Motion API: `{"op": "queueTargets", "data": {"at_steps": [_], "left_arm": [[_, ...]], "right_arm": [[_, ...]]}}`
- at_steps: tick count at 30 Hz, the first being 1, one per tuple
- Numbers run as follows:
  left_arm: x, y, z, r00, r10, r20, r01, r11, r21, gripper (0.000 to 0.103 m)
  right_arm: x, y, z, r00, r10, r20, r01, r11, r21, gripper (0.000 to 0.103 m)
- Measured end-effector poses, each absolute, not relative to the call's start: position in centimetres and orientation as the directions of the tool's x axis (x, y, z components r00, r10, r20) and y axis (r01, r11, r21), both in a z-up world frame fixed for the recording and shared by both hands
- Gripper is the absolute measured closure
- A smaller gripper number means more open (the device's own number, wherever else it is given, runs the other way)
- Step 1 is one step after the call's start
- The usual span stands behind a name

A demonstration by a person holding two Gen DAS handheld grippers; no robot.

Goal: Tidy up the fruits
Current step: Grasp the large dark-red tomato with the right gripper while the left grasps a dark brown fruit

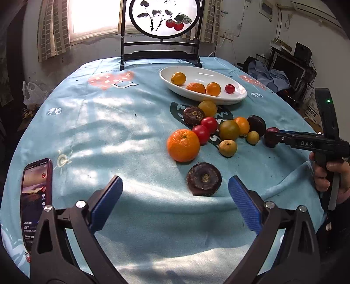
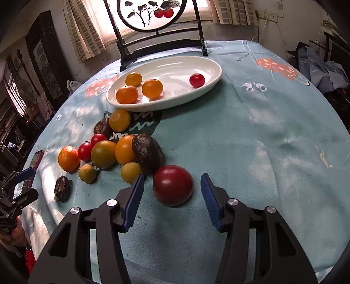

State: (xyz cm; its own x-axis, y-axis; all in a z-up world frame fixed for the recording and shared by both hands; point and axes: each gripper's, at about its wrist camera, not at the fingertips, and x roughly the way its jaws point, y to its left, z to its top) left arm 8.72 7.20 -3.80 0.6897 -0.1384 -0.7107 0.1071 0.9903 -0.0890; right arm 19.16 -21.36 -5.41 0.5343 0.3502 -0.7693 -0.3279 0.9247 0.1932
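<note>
A white oval dish (image 1: 238, 96) (image 2: 214, 72) holds three orange fruits and a cherry tomato (image 2: 197, 80). Several loose fruits lie on the blue tablecloth in front of it: a big orange (image 1: 183, 145), red tomatoes (image 1: 209, 124), yellow-green fruits and dark wrinkled ones. My left gripper (image 1: 175, 192) is open, with a dark wrinkled fruit (image 1: 204, 179) just ahead between its pads. My right gripper (image 2: 172, 185) is open around a dark red fruit (image 2: 172, 187) that rests on the cloth; it also shows in the left wrist view (image 1: 271, 137).
A phone (image 1: 36, 196) lies at the table's left edge. A dark wooden stand with a round painted panel (image 1: 161, 17) rises behind the dish. Furniture and clutter stand past the table's right side.
</note>
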Motion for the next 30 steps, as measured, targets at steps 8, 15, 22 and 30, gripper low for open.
{"op": "queueTargets", "data": {"at_steps": [8,15,22,30], "left_arm": [[8.9,5.8,-4.0,0.682,-0.160,-0.714,0.177,0.983,-0.051,0.005],[11.4,4.1,-5.4,0.624,-0.181,-0.760,0.202,0.977,-0.067,0.017],[12.6,3.4,-6.8,0.569,-0.179,-0.803,0.194,0.978,-0.080,0.033],[13.0,2.8,-7.0,0.568,-0.146,-0.810,0.182,0.982,-0.050,0.053]], "right_arm": [[18.8,-22.4,-5.7,0.532,0.402,-0.745,-0.303,0.912,0.276,0.065],[17.0,-24.0,-4.9,0.566,0.497,-0.657,-0.309,0.867,0.390,0.065],[16.9,-24.3,-5.3,0.538,0.540,-0.647,-0.312,0.841,0.443,0.065],[16.8,-24.4,-5.6,0.528,0.556,-0.642,-0.311,0.830,0.464,0.065]]}}
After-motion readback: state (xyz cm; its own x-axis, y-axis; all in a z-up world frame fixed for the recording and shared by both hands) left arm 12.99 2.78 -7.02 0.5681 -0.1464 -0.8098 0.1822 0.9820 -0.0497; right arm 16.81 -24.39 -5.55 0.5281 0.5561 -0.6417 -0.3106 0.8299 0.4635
